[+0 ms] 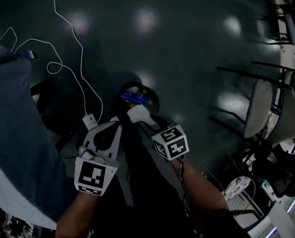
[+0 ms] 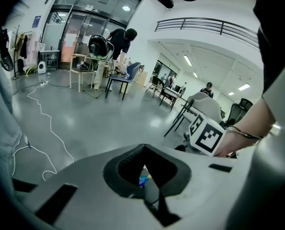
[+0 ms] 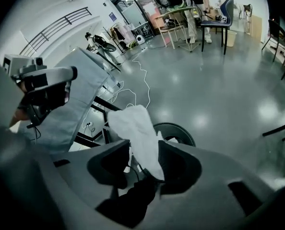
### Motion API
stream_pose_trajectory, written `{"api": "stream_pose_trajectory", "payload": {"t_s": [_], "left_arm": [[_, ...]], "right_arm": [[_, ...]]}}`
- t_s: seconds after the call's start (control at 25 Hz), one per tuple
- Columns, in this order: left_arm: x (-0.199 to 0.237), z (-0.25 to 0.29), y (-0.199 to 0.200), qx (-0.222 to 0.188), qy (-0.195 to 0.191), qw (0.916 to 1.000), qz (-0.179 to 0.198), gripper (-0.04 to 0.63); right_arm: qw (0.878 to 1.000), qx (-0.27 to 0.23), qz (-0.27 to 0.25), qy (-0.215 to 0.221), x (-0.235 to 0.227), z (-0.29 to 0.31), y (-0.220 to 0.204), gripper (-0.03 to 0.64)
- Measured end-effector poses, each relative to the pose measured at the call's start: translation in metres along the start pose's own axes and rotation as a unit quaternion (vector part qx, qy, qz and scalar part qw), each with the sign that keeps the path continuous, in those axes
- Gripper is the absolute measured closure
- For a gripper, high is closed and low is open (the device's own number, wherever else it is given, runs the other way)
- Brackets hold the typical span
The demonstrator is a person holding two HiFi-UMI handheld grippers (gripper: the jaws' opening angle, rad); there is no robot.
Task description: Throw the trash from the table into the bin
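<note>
A round black bin (image 1: pixel 154 101) stands on the dark floor below me, with a blue wrapper (image 1: pixel 134 98) and other scraps inside. My right gripper (image 1: pixel 138 117) hangs right over its near rim. A crumpled white tissue (image 3: pixel 137 131) lies between the parted jaws of the right gripper (image 3: pixel 143 146), resting against one pad and not squeezed. The bin (image 3: pixel 180 130) shows just beyond the tissue. Just left of the bin my left gripper (image 1: pixel 117 122) is shut, and the left gripper (image 2: pixel 143 150) has nothing between its jaws. The right gripper's marker cube (image 2: pixel 207 135) sits close on its right.
A white cable (image 1: pixel 81 58) snakes across the floor to a plug box (image 1: pixel 89 120) by the left gripper. A table under grey cloth (image 1: pixel 13 133) fills the left. Chairs (image 1: pixel 259 108) and clutter crowd the right. A person (image 2: pixel 119 41) stands at a far desk.
</note>
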State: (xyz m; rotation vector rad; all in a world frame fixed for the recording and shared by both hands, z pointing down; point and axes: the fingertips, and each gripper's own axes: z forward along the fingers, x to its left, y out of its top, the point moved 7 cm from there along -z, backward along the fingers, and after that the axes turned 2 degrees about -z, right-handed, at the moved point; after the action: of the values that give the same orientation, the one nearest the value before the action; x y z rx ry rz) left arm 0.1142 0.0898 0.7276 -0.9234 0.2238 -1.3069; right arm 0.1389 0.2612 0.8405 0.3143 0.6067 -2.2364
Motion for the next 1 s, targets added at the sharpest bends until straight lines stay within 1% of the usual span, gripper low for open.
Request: {"api": "stream_pose_trajectory", "payload": {"t_s": [0.2,0.32,0.36,0.48,0.52,0.6,0.68,0.8,0.88,1.0], "left_arm": [[0.000,-0.007,-0.003,-0.003,0.007,1.0000,-0.005,0.583],[0.000,-0.010,-0.004,-0.001,0.010,0.9999,-0.013,0.583],[0.000,-0.012,-0.003,-0.002,0.010,0.9997,-0.022,0.583],[-0.003,-0.022,0.007,-0.007,0.004,0.9975,-0.070,0.583],[-0.003,-0.026,0.011,-0.012,0.005,0.9970,-0.076,0.583],[-0.005,-0.038,0.021,-0.027,0.014,0.9969,-0.073,0.583],[-0.007,-0.057,0.037,-0.049,0.017,0.9964,-0.068,0.583],[-0.004,-0.094,0.065,-0.070,0.022,0.9947,-0.071,0.583],[-0.004,-0.117,0.077,-0.072,0.026,0.9944,-0.072,0.583],[-0.011,-0.151,0.090,-0.066,0.029,0.9943,-0.078,0.583]], "right_arm": [[1.000,0.017,-0.006,-0.002,-0.002,0.003,-0.009,0.369],[1.000,0.010,-0.013,-0.001,0.000,0.001,-0.005,0.353],[1.000,0.005,-0.016,0.001,0.002,0.000,-0.002,0.350],[0.999,-0.022,-0.036,0.015,0.012,-0.009,0.009,0.345],[0.998,-0.035,-0.045,0.020,0.016,-0.014,0.014,0.345],[0.996,-0.056,-0.058,0.032,0.026,-0.026,0.025,0.347],[0.995,-0.065,-0.065,0.044,0.040,-0.041,0.037,0.347],[0.992,-0.068,-0.079,0.065,0.067,-0.070,0.057,0.364],[0.990,-0.079,-0.094,0.074,0.085,-0.096,0.071,0.399],[0.985,-0.106,-0.106,0.086,0.109,-0.139,0.099,0.475]]}}
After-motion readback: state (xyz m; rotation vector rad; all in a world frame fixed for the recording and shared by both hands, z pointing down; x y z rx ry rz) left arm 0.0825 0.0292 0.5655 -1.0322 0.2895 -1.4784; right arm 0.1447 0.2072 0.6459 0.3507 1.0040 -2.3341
